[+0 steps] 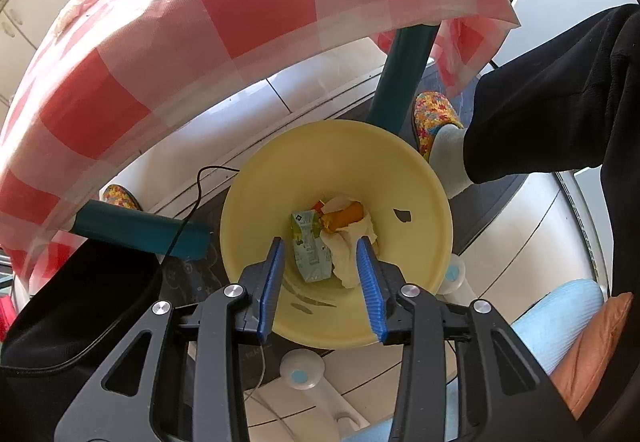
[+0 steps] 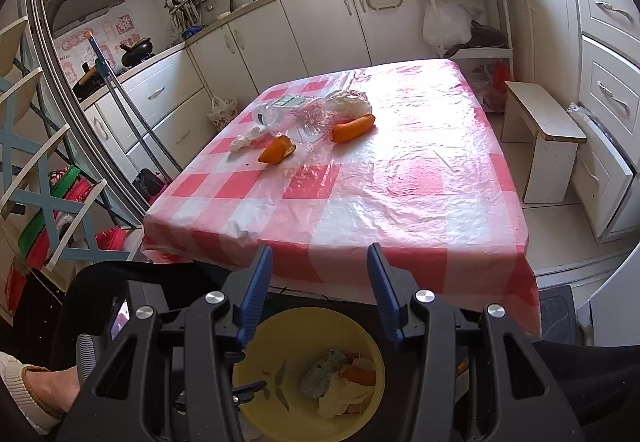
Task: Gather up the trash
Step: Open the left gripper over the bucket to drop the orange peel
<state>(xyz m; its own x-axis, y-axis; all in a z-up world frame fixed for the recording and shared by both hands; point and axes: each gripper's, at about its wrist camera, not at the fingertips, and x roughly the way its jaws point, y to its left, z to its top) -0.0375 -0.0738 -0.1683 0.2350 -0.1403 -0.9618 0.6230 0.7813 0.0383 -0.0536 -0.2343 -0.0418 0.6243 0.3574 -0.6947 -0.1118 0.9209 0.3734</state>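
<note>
Left gripper (image 1: 322, 250): blue-padded jaws spread apart, nothing between them, poised right over the round yellow plastic bin (image 1: 424, 178).
Right gripper (image 2: 316, 258): released too, jaws wide, empty, above the near edge of the red-and-white checked surface (image 2: 400, 178).
Bin contents: a crumpled green carton (image 1: 310, 246), white tissue wads (image 1: 350, 262), an orange peel piece (image 1: 344, 216).
On the surface, toward the far-left corner: two orange peel pieces (image 2: 277, 151), crumpled clear plastic wrap (image 2: 316, 118), a small white tissue scrap (image 2: 246, 140).
Bin location: on the floor, just below the surface's near edge.
</note>
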